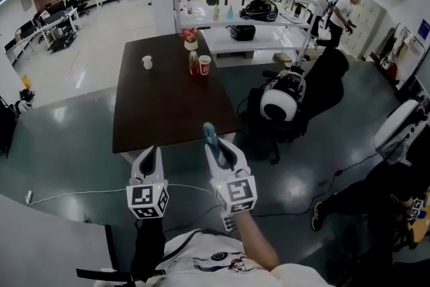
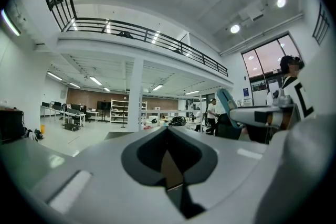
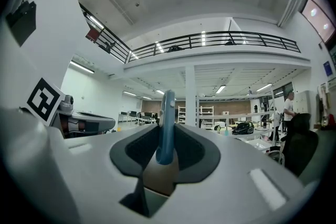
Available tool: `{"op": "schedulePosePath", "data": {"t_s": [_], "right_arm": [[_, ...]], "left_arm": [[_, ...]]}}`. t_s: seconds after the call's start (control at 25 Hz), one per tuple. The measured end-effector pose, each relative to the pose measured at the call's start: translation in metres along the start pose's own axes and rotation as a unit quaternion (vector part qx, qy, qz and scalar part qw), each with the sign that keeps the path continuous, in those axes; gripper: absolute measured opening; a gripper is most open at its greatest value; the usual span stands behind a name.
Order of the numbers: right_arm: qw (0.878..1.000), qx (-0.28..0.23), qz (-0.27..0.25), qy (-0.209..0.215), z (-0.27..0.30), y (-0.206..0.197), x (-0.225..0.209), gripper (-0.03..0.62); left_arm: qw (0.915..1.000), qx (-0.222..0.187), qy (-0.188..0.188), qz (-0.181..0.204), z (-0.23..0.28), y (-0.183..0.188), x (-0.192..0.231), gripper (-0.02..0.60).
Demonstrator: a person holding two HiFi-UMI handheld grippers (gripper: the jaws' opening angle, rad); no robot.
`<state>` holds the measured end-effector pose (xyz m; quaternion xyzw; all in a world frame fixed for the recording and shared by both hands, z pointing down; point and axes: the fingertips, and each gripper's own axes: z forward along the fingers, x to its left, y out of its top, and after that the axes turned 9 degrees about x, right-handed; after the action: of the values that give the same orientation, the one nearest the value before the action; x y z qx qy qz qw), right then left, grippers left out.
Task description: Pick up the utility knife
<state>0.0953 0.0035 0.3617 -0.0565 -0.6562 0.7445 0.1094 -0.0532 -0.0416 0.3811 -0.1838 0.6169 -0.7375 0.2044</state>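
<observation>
The utility knife [image 1: 209, 134] is a slim blue handle. It stands upright between the jaws of my right gripper [image 1: 216, 148], which is shut on it. In the right gripper view the knife [image 3: 167, 126] rises out of the jaw notch of the right gripper [image 3: 168, 136], tip upward. My left gripper [image 1: 149, 159] is held beside it to the left, level, jaws together with nothing between them. In the left gripper view the left gripper [image 2: 168, 131] shows its jaws meeting, and the knife [image 2: 226, 104] pokes up from the right gripper at the right.
Ahead stands a dark brown table [image 1: 168, 101] with a paper cup [image 1: 205, 64], a bottle [image 1: 193, 62], a small white cup [image 1: 147, 62] and a plant [image 1: 190, 37]. White shelves [image 1: 235, 10] lie behind. A black chair [image 1: 289, 107] stands to the right. A white cable [image 1: 74, 193] crosses the floor.
</observation>
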Motion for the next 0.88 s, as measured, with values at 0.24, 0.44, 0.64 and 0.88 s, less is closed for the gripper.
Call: {"op": "schedulePosePath", "data": {"t_s": [0.24,0.44,0.64,0.88], "right_arm": [[1.0,0.002,0.002,-0.002,0.001,0.0,-0.002,0.094],[1.0,0.004,0.005,-0.003,0.002,-0.002,-0.001,0.094],[1.0,0.009,0.003,-0.001,0.004,-0.003,0.003,0.094],[1.0,0.012,-0.001,-0.002,0.008,-0.005,0.003,0.094]], "left_arm": [[1.0,0.001,0.0,0.001,0.002,0.0,0.001,-0.002],[1.0,0.005,0.001,-0.003,-0.001,-0.004,0.003,-0.002],[1.0,0.006,0.002,-0.007,0.0,-0.007,0.005,-0.002],[0.9999,0.005,0.003,-0.01,0.0,-0.009,0.01,-0.002]]}}
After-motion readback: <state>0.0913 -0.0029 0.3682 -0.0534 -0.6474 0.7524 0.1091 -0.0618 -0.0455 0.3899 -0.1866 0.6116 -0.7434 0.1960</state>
